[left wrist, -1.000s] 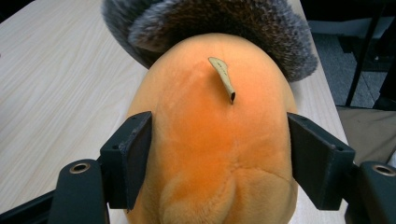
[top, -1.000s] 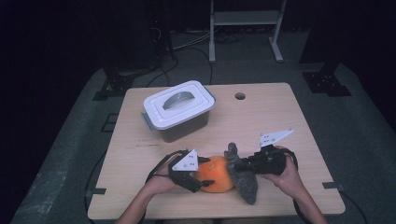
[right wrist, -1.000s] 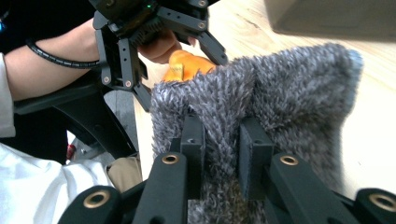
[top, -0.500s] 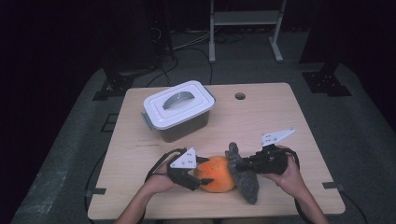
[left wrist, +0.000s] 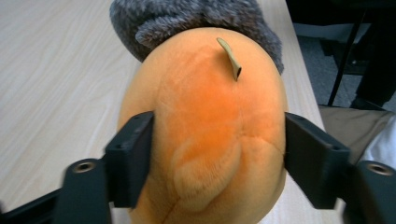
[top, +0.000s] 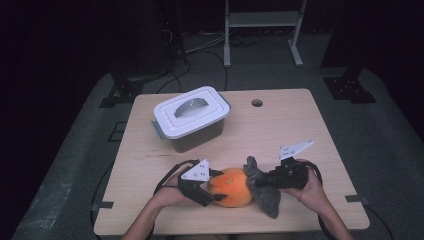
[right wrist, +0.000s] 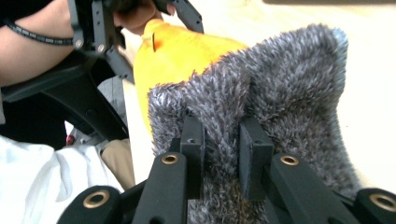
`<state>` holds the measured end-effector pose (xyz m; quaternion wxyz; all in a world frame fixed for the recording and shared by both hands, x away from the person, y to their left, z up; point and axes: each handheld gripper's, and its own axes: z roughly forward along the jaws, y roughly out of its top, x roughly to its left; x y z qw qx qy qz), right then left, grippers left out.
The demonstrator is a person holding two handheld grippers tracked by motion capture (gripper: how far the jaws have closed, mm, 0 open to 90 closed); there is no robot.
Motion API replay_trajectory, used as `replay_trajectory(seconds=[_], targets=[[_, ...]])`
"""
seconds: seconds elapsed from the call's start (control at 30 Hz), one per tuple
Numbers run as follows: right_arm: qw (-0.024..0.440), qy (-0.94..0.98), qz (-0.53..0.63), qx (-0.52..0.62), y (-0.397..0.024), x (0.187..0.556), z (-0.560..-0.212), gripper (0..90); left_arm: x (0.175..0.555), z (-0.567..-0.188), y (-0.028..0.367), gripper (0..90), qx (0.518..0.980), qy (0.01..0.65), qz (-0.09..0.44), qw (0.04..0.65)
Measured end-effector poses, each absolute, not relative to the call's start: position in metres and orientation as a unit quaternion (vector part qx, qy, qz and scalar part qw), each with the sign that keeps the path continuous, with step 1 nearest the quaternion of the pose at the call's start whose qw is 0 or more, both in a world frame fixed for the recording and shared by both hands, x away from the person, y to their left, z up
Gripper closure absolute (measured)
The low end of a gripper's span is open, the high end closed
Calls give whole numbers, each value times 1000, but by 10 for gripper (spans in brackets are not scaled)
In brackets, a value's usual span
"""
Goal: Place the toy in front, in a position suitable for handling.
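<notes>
Nearest to us, at the front edge of the wooden table (top: 300,130), our two hands work on one pair of soft toys. Our left gripper (top: 212,186) has its jaws set wide on either side of the orange plush (top: 232,186), the pads lying against its flanks; the jaws have just been opening a little, with the plush between them. In the left gripper view the orange plush (left wrist: 205,126) swells between the two black jaws, a small tan tab standing up from its top.

Touching the orange plush on its right lies the grey fuzzy plush (top: 262,187). Our right gripper (top: 265,182) pinches a fold of it, jaws drawn close together. In the right gripper view the grey plush (right wrist: 275,93) bunches between the narrow pads, with the orange one (right wrist: 182,51) just behind it and our left gripper (right wrist: 140,14) beyond.

Farther back, well apart from the toys, a dark bin with a white handled lid (top: 190,112) stands left of centre. Near the far edge is a small round hole (top: 257,103) in the tabletop.
</notes>
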<state>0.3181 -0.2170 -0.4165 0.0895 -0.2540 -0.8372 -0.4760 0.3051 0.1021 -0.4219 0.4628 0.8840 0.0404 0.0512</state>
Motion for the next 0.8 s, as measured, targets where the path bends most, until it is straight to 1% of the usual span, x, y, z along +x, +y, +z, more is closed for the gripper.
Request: replay_trajectory(seconds=[0.07,0.1,0.2,0.27,0.4,0.6,0.73,0.8], targets=[[85,-833,-485,-252,-215,318,-413,740,306,-421,99,190,886,47,53,459],[84,-833,-488,-247,-213,317,-411,740,306,-421,98,187,886,44,56,458],[84,-839,-481,-239,-207,316,-411,740,303,-420,100,277,888,28,71,453],[91,-838,-480,-243,-209,318,-414,740,303,-421,102,311,889,23,73,452],[88,-842,-465,-260,-218,321,-420,740,302,-422,103,317,891,16,65,450],[89,-831,-493,-242,-214,317,-409,740,302,-423,103,308,891,10,60,449],[107,-841,-471,-246,-211,319,-421,740,301,-424,104,308,892,5,61,448],[103,-845,-458,-255,-215,321,-422,740,302,-424,104,308,892,8,59,449]])
